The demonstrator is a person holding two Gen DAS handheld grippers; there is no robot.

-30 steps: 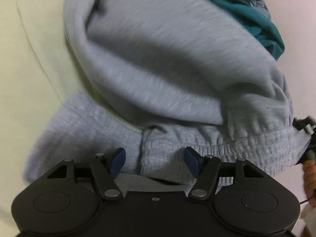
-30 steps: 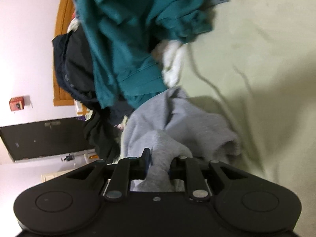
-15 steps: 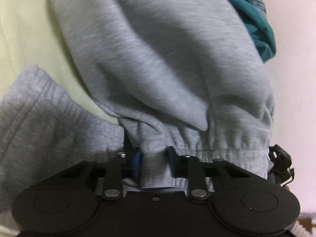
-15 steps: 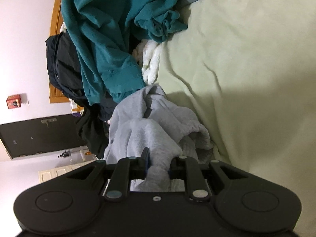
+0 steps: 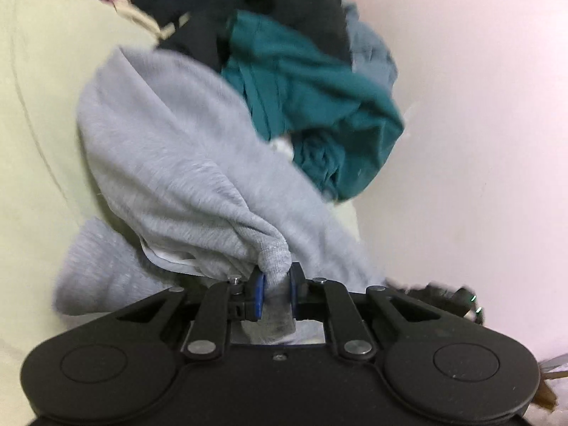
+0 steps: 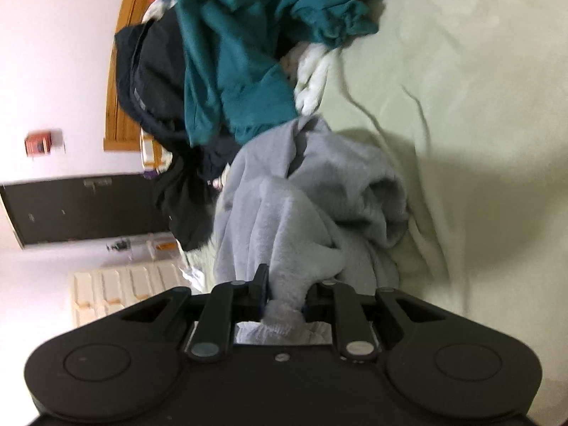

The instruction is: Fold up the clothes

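A grey sweat garment (image 5: 170, 163) hangs bunched over a pale green sheet (image 5: 39, 113). My left gripper (image 5: 276, 289) is shut on a fold of its ribbed edge. In the right wrist view the same grey garment (image 6: 305, 206) drapes down from my right gripper (image 6: 285, 296), which is shut on another bunch of its fabric. The blue pads (image 5: 258, 293) of the left gripper press the cloth from both sides. The pads of the right gripper are mostly hidden by cloth.
A pile of other clothes lies behind: a teal garment (image 5: 319, 106), dark garments (image 6: 152, 81) and a white piece (image 6: 312, 78). A pink wall (image 5: 479, 142) is to the right; a dark door (image 6: 81, 209) and a wooden frame (image 6: 120, 71) show beyond the bed.
My left gripper went from open around the waistband to shut on it, then lifted and pulled back, revealing the clothes pile. The right gripper stayed shut on the grey cloth.
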